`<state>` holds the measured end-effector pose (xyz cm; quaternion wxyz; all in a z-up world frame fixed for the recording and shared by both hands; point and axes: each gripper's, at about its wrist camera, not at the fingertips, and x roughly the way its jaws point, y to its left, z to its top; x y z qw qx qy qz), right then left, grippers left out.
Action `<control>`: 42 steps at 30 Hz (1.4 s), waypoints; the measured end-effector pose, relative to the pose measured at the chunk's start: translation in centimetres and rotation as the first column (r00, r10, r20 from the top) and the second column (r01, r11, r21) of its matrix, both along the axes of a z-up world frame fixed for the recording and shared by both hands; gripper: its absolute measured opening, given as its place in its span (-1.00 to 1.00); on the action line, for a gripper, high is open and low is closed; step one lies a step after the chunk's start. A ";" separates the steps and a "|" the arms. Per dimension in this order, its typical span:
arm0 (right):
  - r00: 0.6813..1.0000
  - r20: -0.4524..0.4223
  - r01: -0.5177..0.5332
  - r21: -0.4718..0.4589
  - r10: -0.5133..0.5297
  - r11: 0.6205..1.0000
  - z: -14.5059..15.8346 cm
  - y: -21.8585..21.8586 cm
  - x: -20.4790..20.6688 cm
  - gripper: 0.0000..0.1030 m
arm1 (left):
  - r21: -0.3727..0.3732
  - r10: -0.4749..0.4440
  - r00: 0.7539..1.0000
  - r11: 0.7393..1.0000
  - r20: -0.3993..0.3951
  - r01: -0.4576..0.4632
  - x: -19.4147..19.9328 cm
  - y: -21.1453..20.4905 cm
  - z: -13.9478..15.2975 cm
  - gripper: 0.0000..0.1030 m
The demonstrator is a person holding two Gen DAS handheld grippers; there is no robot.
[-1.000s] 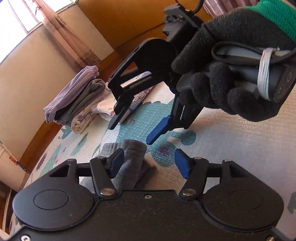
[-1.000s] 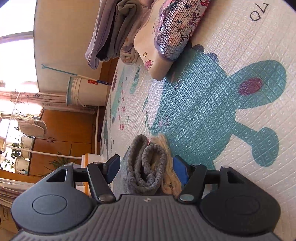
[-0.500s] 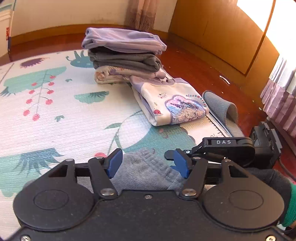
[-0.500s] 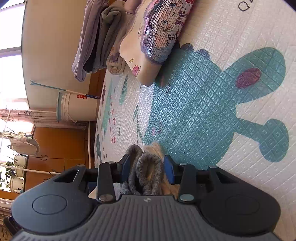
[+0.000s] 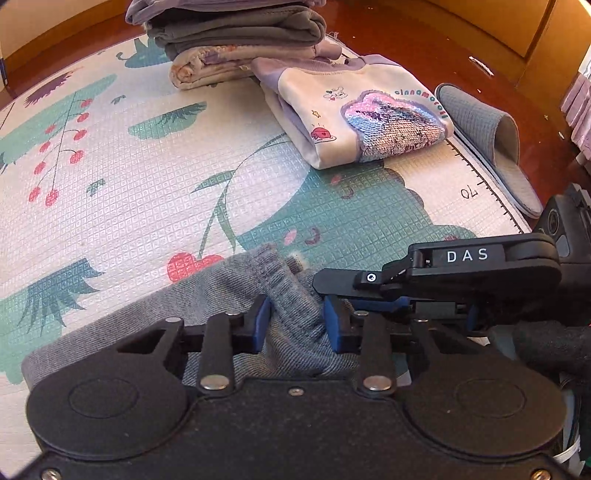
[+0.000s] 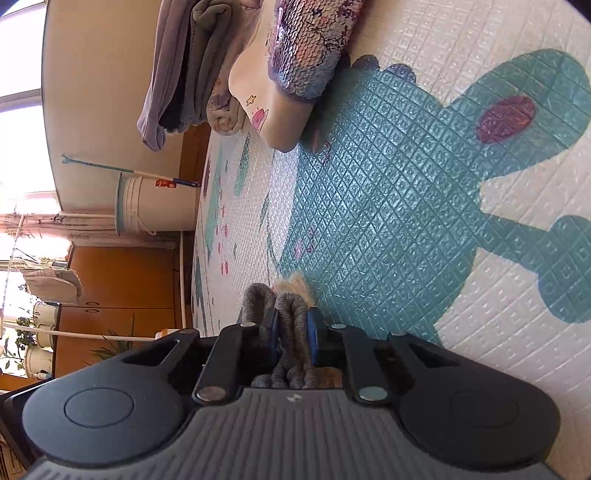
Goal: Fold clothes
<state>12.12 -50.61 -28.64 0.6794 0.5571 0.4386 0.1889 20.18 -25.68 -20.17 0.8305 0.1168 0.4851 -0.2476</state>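
Observation:
A grey knit garment (image 5: 229, 288) lies folded on the play mat (image 5: 129, 177), near its front edge. My left gripper (image 5: 297, 326) is shut on a raised fold of this cloth at its waistband end. Just to the right, my right gripper (image 5: 354, 299), marked DAS and held by a black-gloved hand, grips the same end. In the right wrist view, the right gripper (image 6: 291, 328) is shut on the doubled grey garment (image 6: 291, 306); a tuft of beige lining shows beside it. The garment's near part is hidden under both gripper bodies.
A stack of folded clothes (image 5: 229, 33) sits at the mat's far edge, with a folded cream sweatshirt (image 5: 354, 114) with a sequin patch beside it. A grey slipper (image 5: 487, 140) lies off the mat's right edge. A white bucket (image 6: 155, 206) stands by the wall.
My left gripper swung down onto the grey garment and its fingers narrowed onto a fold. My right gripper's fingers went from wide apart to shut on the doubled edge.

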 end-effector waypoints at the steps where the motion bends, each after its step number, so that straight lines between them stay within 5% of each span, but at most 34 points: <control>1: 1.000 0.005 -0.001 -0.008 0.001 1.000 0.1 0.0 0.0 -0.67 | 0.010 -0.008 1.000 1.000 0.015 0.007 -0.2 0.0 0.0 -0.61; 5: 0.998 0.063 0.001 -0.042 0.001 0.999 1.8 0.0 -0.4 -0.71 | -0.051 -0.019 0.996 0.998 0.093 0.023 -1.4 1.0 1.5 -0.72; 9: 0.990 0.139 -0.004 -0.069 0.014 0.998 4.0 -0.3 0.0 -0.71 | -0.231 -0.056 0.976 0.967 0.211 0.106 -4.3 2.9 4.1 -0.73; 14: 0.996 0.091 0.001 -0.006 -0.001 1.000 2.4 -0.5 1.8 -0.71 | -0.247 -0.080 0.970 0.959 0.231 0.138 -4.8 3.4 3.4 -0.74; 19: 0.998 -0.016 0.063 0.174 -0.061 0.983 -1.3 -1.0 2.0 -0.64 | -0.249 -0.092 0.974 0.958 0.207 0.143 -3.7 2.9 1.9 -0.73; 21: 0.996 -0.029 0.094 0.226 -0.090 0.970 -2.0 -1.2 1.4 -0.62 | -0.252 -0.092 0.979 0.958 0.182 0.137 -3.2 2.5 1.0 -0.66; 23: 0.994 -0.023 0.107 0.266 -0.105 0.958 -2.2 -1.4 1.0 -0.53 | -0.246 -0.091 0.980 0.960 0.179 0.134 -3.1 2.2 0.7 -0.01; 24: 0.994 -0.012 0.108 0.269 -0.109 0.957 -2.1 -1.5 0.9 -0.48 | -0.258 -0.092 0.979 0.956 0.184 0.138 -3.2 2.4 0.9 0.06; 28: 0.989 0.115 0.080 0.109 -0.092 0.991 1.3 -1.7 0.8 0.15 | -0.291 -0.082 0.975 0.946 0.208 0.142 -4.9 4.4 2.4 0.07; 32: 0.945 0.327 0.025 -0.145 0.025 0.989 7.1 -0.6 0.1 0.21 | -0.241 -0.054 0.965 0.963 0.256 0.117 -6.7 8.1 2.9 0.07; 36: 0.914 0.361 -0.072 -0.303 0.185 0.950 8.7 2.7 0.0 0.34 | -0.157 -0.055 0.962 0.982 0.269 0.100 -6.9 10.6 1.0 0.08; 37: 0.909 0.353 -0.094 -0.338 0.219 0.936 8.5 3.4 -0.1 0.26 | -0.134 -0.061 0.960 0.986 0.273 0.101 -6.8 10.8 0.5 0.07; 38: 0.903 0.350 -0.107 -0.374 0.248 0.921 8.2 3.8 -0.7 -0.21 | -0.101 -0.078 0.958 0.989 0.277 0.109 -6.8 10.8 0.0 0.07; 39: 0.896 0.346 -0.120 -0.410 0.276 0.904 7.9 4.1 -1.3 -0.43 | -0.067 -0.103 0.954 0.990 0.281 0.126 -7.0 10.8 -0.7 0.07; 42: 0.885 0.364 -0.133 -0.400 0.290 0.907 6.9 3.4 -2.9 -0.49 | 0.010 -0.178 0.936 0.983 0.303 0.184 -8.2 10.3 -2.0 0.07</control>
